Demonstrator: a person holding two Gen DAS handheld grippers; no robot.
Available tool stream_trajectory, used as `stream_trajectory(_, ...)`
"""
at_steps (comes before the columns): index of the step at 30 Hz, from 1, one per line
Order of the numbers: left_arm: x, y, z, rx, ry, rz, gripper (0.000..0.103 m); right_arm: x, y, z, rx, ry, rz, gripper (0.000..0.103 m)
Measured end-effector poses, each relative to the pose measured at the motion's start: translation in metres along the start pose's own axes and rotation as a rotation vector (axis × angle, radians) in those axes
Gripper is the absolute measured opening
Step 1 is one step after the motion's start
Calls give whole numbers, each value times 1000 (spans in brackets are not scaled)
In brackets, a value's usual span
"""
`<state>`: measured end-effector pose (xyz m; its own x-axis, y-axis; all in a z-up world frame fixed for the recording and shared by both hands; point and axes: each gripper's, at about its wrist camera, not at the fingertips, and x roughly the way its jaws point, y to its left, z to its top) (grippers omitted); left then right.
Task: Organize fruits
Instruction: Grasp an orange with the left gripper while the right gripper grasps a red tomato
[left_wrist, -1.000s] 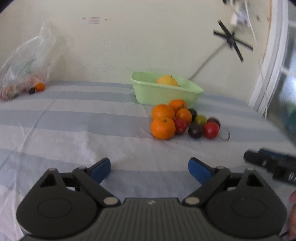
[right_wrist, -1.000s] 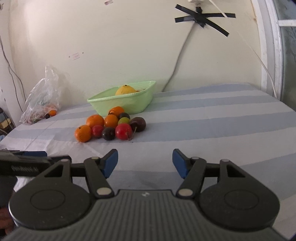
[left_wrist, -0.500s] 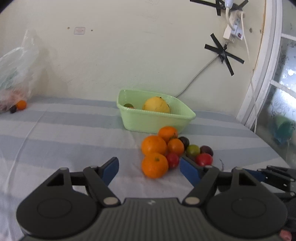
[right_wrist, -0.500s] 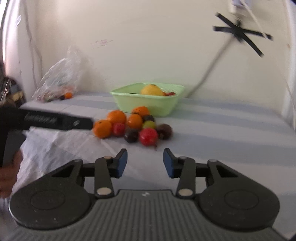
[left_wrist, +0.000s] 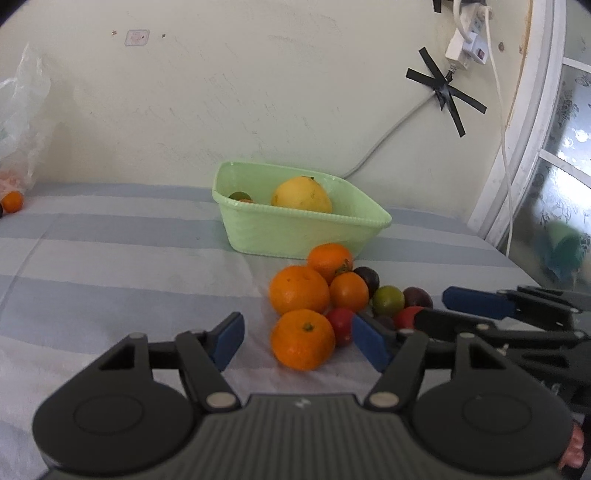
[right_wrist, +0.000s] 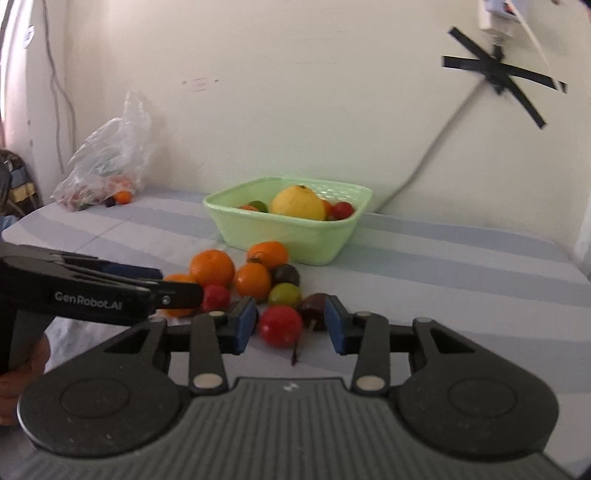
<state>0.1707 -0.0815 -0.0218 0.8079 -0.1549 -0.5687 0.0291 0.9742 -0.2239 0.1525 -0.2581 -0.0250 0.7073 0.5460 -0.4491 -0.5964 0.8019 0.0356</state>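
My left claw (left_wrist: 297, 341) has just been narrowing around the orange (left_wrist: 303, 339), my right (right_wrist: 291, 325) gapes astride the tomato (right_wrist: 280, 326) — neither pinching yet — both bound for the basket (right_wrist: 258, 229).

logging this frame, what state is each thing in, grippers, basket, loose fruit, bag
left gripper: open, jaws just closing around the nearest orange, not pressing
right gripper: open, red fruit between pads
green basket: upright, partly filled
plastic bag: slumped against wall
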Motion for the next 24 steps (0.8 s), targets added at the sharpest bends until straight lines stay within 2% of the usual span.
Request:
stream_trajectory(1, 1, 1, 0, -6, 10, -7, 50, 3, 2, 1, -16, 3, 3, 43)
stream_trajectory(4, 2, 5, -1, -21, 21, -25, 39, 13, 6, 2, -53, 34, -3, 38)
stream_trajectory(7, 0, 2, -3, -7, 15, -24, 38, 16, 5, 0, -62, 55, -4, 31)
stream_trajectory(12, -15, -3, -11, 2, 1, -45, 37, 5, 9, -8, -99, 55, -5, 31)
stream_trajectory(15, -25, -3, -15, -19, 5, -77, 37, -7, 9, -10, -53, 28, 46, 30)
stream_trajectory(17, -30, -1, -13, -34, 4, -93, 37, -13, 10, -8, -55, -5, 38, 30)
stream_trajectory(20, -35, 2, 5, -46, -24, -112, 37, -19, 4, 3, -16, -54, 42, 30)
stream_trajectory(24, -25, 5, 51, -25, -85, -96, 37, -12, -17, 31, 26, -106, 41, 30)
